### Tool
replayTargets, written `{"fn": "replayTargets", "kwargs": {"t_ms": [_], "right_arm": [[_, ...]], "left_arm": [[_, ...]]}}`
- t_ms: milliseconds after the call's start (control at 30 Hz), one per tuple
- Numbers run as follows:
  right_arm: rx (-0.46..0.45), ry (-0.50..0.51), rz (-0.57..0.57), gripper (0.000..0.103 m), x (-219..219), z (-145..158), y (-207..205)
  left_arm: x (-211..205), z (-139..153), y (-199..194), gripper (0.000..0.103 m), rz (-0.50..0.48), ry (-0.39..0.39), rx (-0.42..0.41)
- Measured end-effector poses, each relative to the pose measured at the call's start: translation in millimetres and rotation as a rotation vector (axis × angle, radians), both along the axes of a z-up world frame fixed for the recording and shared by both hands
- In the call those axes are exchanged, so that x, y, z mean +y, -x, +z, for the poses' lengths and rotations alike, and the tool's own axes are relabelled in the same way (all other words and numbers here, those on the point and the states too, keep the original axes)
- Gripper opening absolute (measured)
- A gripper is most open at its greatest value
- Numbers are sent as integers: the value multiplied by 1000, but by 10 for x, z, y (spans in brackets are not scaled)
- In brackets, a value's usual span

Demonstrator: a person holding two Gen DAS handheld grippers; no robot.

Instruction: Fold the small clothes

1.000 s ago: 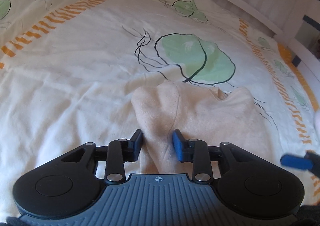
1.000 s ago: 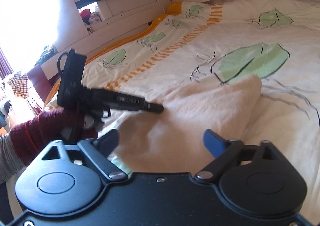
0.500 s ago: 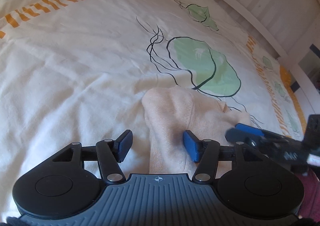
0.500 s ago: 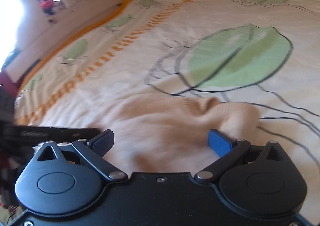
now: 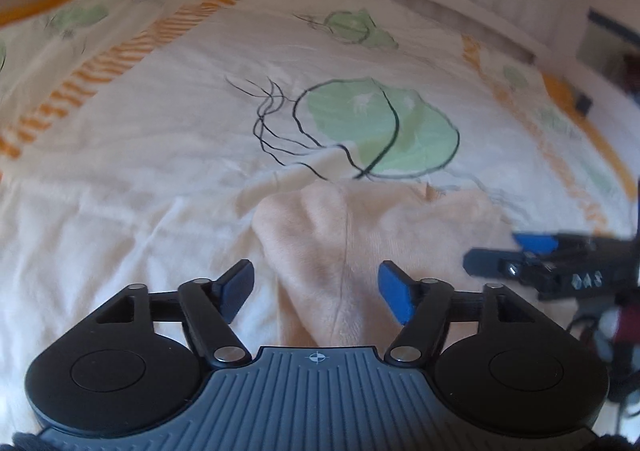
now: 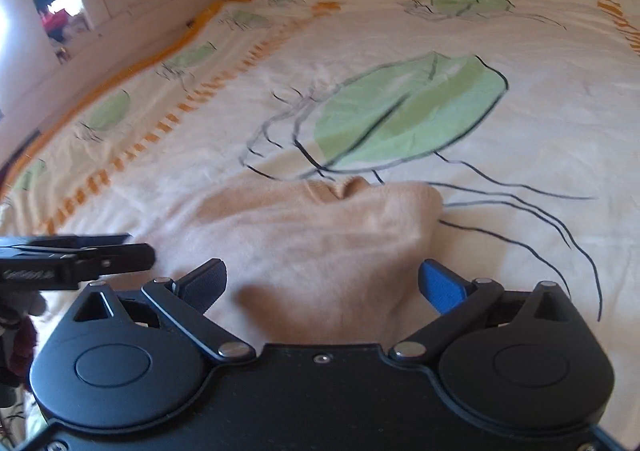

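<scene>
Left gripper is spread wide, nothing between its fingers, just hovering over the near end of the peach garment. We've got the right gripper gaping apart too, empty, sitting above the same piece of clothing from the other side. In the left wrist view the right one pokes in from the right edge, its blue pad over the garment's right side; in the right wrist view the left one shows up at the left edge, close to the fabric's near left corner, though we can't tell if it's touching.

The garment lies folded on the bedspread, a cream cover with orange dashes, and its far edge reaches the bottom of the big green leaf print. There's a seam running down the cloth toward the left gripper. Both views are a bit blurry.
</scene>
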State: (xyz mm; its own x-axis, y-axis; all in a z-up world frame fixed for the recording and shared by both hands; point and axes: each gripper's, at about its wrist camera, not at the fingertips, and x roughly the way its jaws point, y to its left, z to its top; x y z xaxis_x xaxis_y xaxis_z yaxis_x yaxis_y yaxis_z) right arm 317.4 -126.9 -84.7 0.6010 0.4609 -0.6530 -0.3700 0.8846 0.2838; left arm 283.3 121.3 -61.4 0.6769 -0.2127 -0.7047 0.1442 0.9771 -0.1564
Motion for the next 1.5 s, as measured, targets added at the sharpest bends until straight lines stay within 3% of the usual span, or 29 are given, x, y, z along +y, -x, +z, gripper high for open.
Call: {"fn": "replayTargets", "kwargs": {"t_ms": [67,167,267,367,467,600,633,767,1000,1033,1067,1100,1133,1167,1267,1500], "right_arm": [[44,28,-33,103,53,-80,-153],[80,-2,-85,103,65,-139,-379],[84,5,-99,103,81,-130,-479],[120,-72,-86,103,-53,-119,-432],[166,-152,-54,103,-213,-148,-323],[213,-268,-5,103,-359,-186,-190],[221,-293,1,103,-380,-196,-175],[250,-383,24,103,-398,-260,-214],[261,-464,80,103,-270,-336,-343],[263,-469,82,103,-263,-338,-354],[266,-471,84,103,-261,-333,-354],[265,-463,87,94,-247,-321,-352],[259,-438,91,68,-224,-302,-336],[247,-396,87,57,-203,-279,-311],[224,-350,66,50,-203,-199,-181],[108,-306,80,48,-337,364,459]], "left_arm": [[-50,-97,-44,69,-18,-11,32],[38,-188,-77,77,11,55,66],[201,-160,-53,78,53,140,84],[345,-100,39,87,85,170,79],[429,-137,110,93,77,201,125],[466,-216,227,95,41,297,191],[450,-229,239,102,19,324,206],[309,-324,139,102,-15,338,235],[79,-429,-145,102,-51,369,214],[75,-418,-139,99,-41,381,220],[76,-403,-118,85,-34,393,221],[75,-396,-104,74,-31,400,220],[74,-385,-91,55,-18,387,219],[71,-374,-73,42,-13,378,214],[36,-299,0,34,-29,405,203],[-271,93,568,33,-112,406,137]]}}
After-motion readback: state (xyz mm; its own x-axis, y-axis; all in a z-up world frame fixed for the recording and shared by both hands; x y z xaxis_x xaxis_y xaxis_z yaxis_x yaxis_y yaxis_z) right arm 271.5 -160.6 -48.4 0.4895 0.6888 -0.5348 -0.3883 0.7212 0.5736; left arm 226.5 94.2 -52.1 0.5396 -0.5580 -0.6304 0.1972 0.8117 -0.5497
